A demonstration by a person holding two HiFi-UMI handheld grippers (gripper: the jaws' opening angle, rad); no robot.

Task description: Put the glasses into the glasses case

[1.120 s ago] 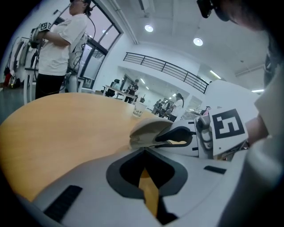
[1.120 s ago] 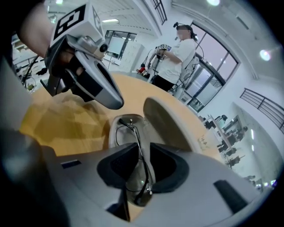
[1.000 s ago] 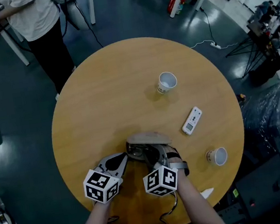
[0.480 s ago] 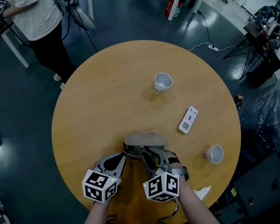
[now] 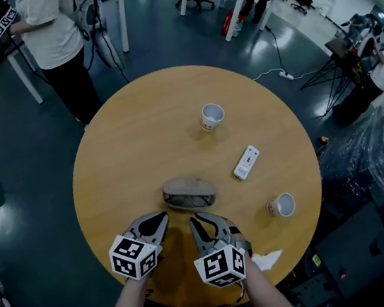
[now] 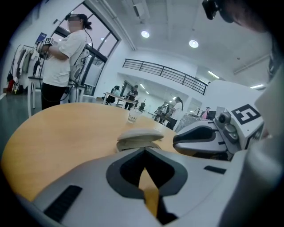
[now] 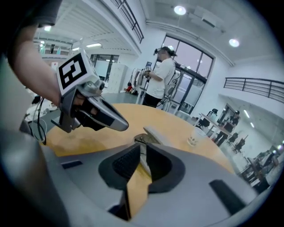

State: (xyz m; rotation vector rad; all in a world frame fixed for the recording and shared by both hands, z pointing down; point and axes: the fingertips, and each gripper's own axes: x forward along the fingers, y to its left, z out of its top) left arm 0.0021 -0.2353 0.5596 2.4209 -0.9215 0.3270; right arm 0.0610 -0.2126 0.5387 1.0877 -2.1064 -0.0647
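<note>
tabletop (image 5: 141, 149): glasses case (image 5: 189, 193) just beyond left claw (image 5: 163, 217), right claw (image 5: 198, 218)

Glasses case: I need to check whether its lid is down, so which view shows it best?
The left gripper view: the glasses case lies side-on, unblocked, lid slightly ajar. The head view shows only its top; the right gripper view shows a sliver past its own jaws.

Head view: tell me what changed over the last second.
The left gripper and right gripper came off the glasses case and drew back toward the person. The case now lies alone on the table, lid slightly ajar. Both pairs of jaws are shut and empty. The far cup, near cup and remote stayed put.
</note>
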